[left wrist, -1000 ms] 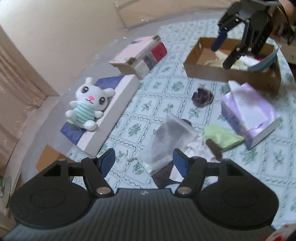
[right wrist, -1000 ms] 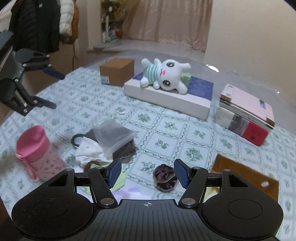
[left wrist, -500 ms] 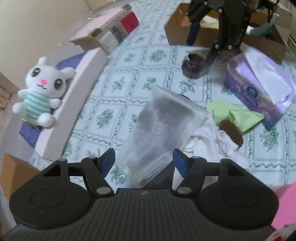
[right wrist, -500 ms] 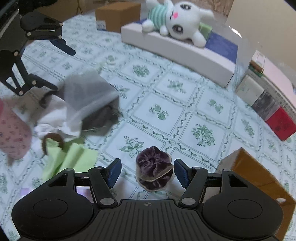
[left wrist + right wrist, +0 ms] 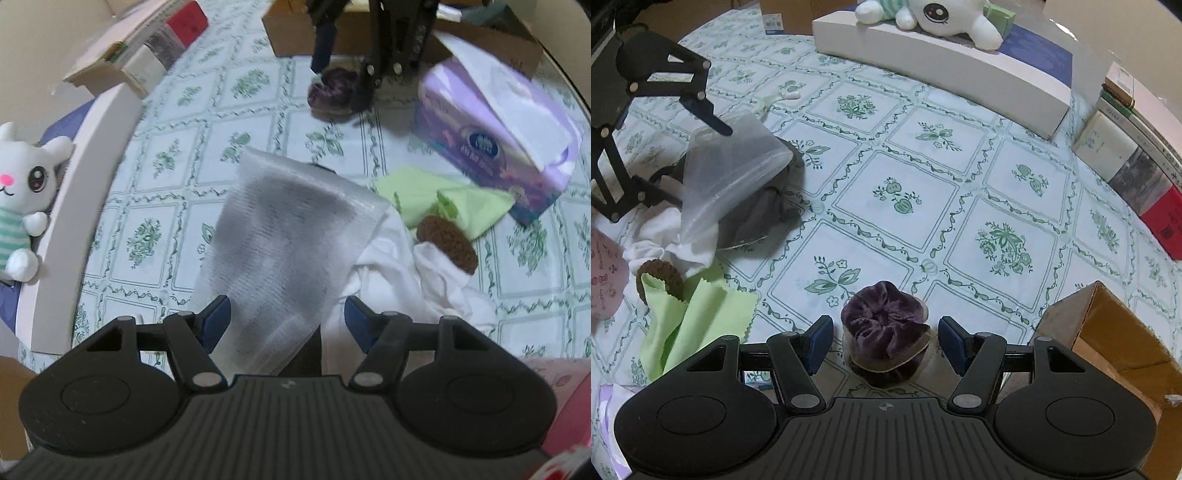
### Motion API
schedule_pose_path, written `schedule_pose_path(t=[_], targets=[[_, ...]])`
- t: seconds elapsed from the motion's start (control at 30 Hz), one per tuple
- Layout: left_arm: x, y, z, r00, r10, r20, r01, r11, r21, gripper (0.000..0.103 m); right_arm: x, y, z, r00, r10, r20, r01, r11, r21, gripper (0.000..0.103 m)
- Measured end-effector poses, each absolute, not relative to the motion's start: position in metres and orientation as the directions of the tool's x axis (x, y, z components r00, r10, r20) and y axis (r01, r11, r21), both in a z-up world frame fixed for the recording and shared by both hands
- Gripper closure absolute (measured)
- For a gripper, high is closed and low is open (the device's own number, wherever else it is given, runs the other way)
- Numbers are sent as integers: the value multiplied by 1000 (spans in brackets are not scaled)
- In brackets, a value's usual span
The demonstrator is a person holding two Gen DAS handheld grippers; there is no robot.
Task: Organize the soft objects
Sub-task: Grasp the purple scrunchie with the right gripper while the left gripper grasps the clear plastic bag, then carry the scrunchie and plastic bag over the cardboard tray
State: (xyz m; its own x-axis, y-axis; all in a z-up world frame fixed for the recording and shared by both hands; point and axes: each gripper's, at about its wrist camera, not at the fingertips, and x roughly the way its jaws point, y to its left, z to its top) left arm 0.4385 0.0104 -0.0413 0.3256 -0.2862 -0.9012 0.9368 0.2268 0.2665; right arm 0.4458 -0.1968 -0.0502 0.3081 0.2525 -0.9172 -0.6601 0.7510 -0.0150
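Note:
A translucent mesh pouch (image 5: 284,254) lies on a pile of white cloth (image 5: 399,273) and dark cloth. My left gripper (image 5: 287,323) is open with its blue pads on either side of the pouch's near end. A purple velvet scrunchie (image 5: 884,328) lies on the tablecloth between the open fingers of my right gripper (image 5: 884,341); it also shows in the left wrist view (image 5: 332,92). A green cloth (image 5: 690,314) and a brown scrunchie (image 5: 659,275) lie beside the pile. The pouch also shows in the right wrist view (image 5: 735,173) with the left gripper (image 5: 683,155) around it.
A white bunny plush (image 5: 22,192) lies on a flat white box (image 5: 942,70). A purple tissue box (image 5: 498,147) and an open cardboard box (image 5: 480,33) stand at the far right. Stacked books (image 5: 136,55), a pink cylinder (image 5: 602,273) and a brown box corner (image 5: 1115,332) are nearby.
Both grippers came down and forward. The left closed in on the mesh pouch and the right on the purple scrunchie, which now lies between its fingers. Both stayed open.

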Motion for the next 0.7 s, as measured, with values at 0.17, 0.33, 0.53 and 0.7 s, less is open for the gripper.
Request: schedule_pose_path(t=[0.17,0.33,0.53,0.7], targets=[[446,7,-41,327,-285,-901,931,259,257,55,449,-197,-53,304,260,-917,-651,759,0,40],[447,8,-38,336,-272,-902,922,289,257,88,450,-198,-57,297,253,-921,-638,770,6,41],[447,16,-25,367,-296,-882,899,356,255,101,446,-202,-57,321,244,-915,-615,788,-5,77],[445,23,6,431,-327,-841,851,456,259,102,435,-204,-36,390,261,-883,-588,808,-21,82]])
